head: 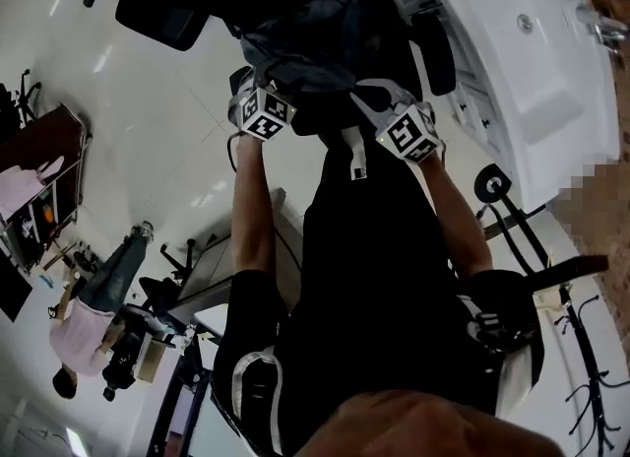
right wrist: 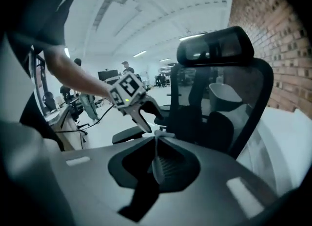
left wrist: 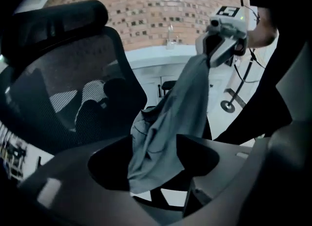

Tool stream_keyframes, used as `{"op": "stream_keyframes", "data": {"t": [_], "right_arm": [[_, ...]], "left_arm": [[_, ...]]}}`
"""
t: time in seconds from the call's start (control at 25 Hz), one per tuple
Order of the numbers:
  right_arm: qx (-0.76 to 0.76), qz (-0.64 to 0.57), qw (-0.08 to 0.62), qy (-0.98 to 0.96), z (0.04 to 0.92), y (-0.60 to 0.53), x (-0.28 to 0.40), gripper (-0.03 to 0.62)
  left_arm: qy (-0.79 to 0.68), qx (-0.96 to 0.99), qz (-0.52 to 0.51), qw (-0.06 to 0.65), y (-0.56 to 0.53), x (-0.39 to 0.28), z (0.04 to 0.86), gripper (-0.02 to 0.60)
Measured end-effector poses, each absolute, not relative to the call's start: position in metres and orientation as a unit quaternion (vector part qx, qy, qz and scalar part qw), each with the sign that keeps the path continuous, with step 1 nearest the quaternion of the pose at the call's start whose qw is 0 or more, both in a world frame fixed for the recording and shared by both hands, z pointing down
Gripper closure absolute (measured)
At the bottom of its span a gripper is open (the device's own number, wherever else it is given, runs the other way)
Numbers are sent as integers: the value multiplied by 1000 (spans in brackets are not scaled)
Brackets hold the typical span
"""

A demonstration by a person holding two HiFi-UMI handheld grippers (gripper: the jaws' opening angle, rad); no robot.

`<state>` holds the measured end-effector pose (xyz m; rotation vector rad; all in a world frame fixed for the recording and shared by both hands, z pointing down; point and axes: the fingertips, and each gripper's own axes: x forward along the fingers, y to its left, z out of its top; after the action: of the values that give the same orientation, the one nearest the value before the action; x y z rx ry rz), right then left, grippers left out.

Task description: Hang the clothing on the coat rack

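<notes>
The right gripper (right wrist: pixel 157 158) is clamped shut on a thin fold of the grey garment (left wrist: pixel 170 118). It holds the cloth up at the upper right of the left gripper view, in front of the black mesh chair (left wrist: pixel 63 74). The left gripper (left wrist: pixel 153 164) has its jaws spread wide, and the garment's lower end hangs loose between them at lower centre.
</notes>
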<state>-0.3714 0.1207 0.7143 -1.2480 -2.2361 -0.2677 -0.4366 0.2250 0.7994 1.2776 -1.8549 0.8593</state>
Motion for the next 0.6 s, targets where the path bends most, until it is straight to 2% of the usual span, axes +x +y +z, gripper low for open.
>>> {"op": "stream_keyframes", "data": {"t": [0.04, 0.08, 0.2, 0.24, 0.32, 0.36, 0.44, 0.52, 0.6], "right_arm": [[-469, -110, 275, -832, 709, 118, -369, 569], [-473, -115, 272, -830, 706, 116, -367, 569], [-477, -112, 268, -830, 702, 111, -364, 569], [-475, -110, 266, -831, 699, 111, -366, 569], [-472, -95, 260, -837, 690, 114, -370, 569], [-471, -83, 257, -840, 686, 114, -372, 569], [-466, -44, 246, -849, 682, 112, -374, 569], [-458, 22, 230, -858, 686, 106, -373, 553], [-440, 96, 239, -860, 707, 94, -371, 457]], "left_arm": [[-693, 518, 353, 355, 217, -443, 803, 279], [-662, 548, 371, 353, 206, -441, 805, 254], [-567, 613, 432, 340, 171, -416, 819, 245], [-563, 611, 444, 335, 163, -415, 824, 279], [-619, 583, 408, 333, 155, -426, 820, 490], [-667, 561, 357, 334, 156, -434, 808, 555], [-763, 508, 236, 322, 168, -449, 766, 558], [-820, 467, 161, 288, 189, -449, 719, 560], [-843, 454, 142, 251, 205, -435, 681, 560]]}}
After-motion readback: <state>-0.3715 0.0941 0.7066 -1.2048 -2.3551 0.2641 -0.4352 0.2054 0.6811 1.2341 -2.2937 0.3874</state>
